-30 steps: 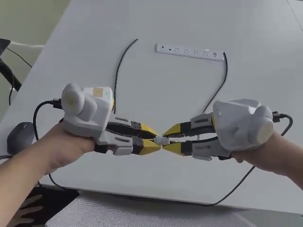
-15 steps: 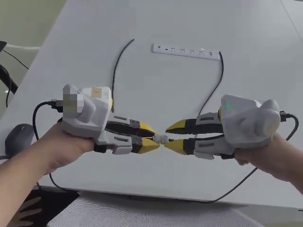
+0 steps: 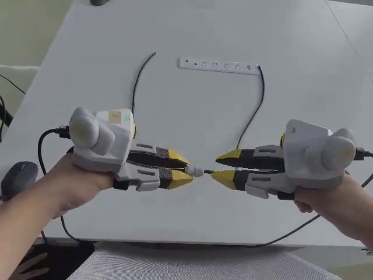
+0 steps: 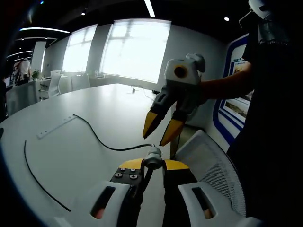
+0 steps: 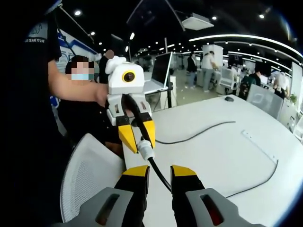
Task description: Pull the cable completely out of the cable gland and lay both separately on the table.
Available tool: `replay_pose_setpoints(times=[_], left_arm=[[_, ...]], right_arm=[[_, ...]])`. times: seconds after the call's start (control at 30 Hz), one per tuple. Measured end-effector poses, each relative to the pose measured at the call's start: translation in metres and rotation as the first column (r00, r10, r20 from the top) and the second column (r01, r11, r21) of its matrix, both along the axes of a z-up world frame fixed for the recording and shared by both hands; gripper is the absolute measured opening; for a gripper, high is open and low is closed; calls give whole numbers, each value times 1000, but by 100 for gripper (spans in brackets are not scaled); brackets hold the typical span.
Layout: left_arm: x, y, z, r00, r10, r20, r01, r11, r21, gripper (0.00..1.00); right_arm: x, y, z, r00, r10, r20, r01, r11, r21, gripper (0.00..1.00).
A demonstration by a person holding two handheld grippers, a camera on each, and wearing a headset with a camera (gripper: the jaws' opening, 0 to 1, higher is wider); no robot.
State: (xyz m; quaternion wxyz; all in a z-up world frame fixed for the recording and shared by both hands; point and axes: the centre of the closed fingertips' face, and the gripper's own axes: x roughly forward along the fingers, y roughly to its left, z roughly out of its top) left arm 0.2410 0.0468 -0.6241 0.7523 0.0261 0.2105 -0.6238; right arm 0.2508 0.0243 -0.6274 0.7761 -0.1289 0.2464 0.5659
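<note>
White plastic cable gland is clamped at the tips of the left gripper, jaws closed on it, in the air over the near edge of the table. The black cable leaves the gland and runs down the gap of the right gripper, whose tips sit just beside the gland and apart from it. Right jaws are narrowly parted and the gap looks wider than the cable, so I judge it unpinched at the tips; deeper in, cannot tell. A dark run of cable also shows behind the gland between the left jaws, so it is threaded through and neither part is laid down. Judgement: the grippers face nose to nose so one anchors the gland while the other can pull along its axis. Surface is a plain matt white tabletop. A power strip lies well beyond the gland, a loose thin black lead beyond and left of it, and a dark mouse well to its left. A grey mesh chair back sits below the gland. Room is an open office with bright windows, ceiling strip lights and other people far behind.
</note>
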Motion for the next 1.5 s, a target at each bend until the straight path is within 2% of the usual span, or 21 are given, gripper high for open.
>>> replay_pose_setpoints(times=[0.03,0.2,0.3,0.33,0.37,0.4,0.57,0.7,0.77,0.93,1.03,1.1,1.17,1.2,1.5], left_arm=[[-1,0,-1,1000,-5,4,5,1000,11,15],[-1,0,-4,1000,-15,11,15,1000,22,15],[-1,0,-4,1000,-14,14,14,1000,22,15],[0,0,-3,1000,-12,16,12,1000,22,15],[1,0,-3,1000,-9,20,9,1000,22,15],[1,-1,-4,1000,-10,19,10,1000,22,15],[2,1,-5,1000,-4,21,4,999,32,15],[4,1,-3,1000,2,20,-3,999,32,15],[4,2,-3,1000,5,17,-5,999,34,15],[5,3,-3,1000,9,26,-10,999,42,15],[6,3,-3,999,15,29,-16,999,41,15],[6,2,-3,999,16,35,-17,999,43,15],[6,2,-4,1000,21,21,-22,999,49,15],[6,2,-4,999,20,29,-22,999,50,15],[8,4,-6,999,30,39,-32,998,56,15]], right_arm=[[0,-2,-5,1000,-8,-2,8,999,-32,13],[-5,2,-8,1000,-9,29,11,998,-59,11],[-4,1,-14,998,0,66,7,993,-114,11],[-7,3,-15,998,19,60,-11,993,-120,12],[-8,4,-16,997,31,75,-21,991,-135,12],[-2,4,-16,992,30,121,-9,985,-170,11],[-1,13,-11,992,11,122,7,989,-148,7],[-3,19,-13,985,44,165,-12,982,-191,4],[0,19,-14,978,48,205,-3,977,-213,2],[2,19,-16,980,23,197,19,978,-209,2],[3,18,-15,977,18,212,28,976,-214,1],[4,18,-15,979,1,203,43,976,-213,1],[4,17,-17,982,-5,189,46,977,-208,1],[5,17,-18,983,-13,186,52,978,-203,1],[7,17,-20,986,-49,160,78,980,-180,1]])
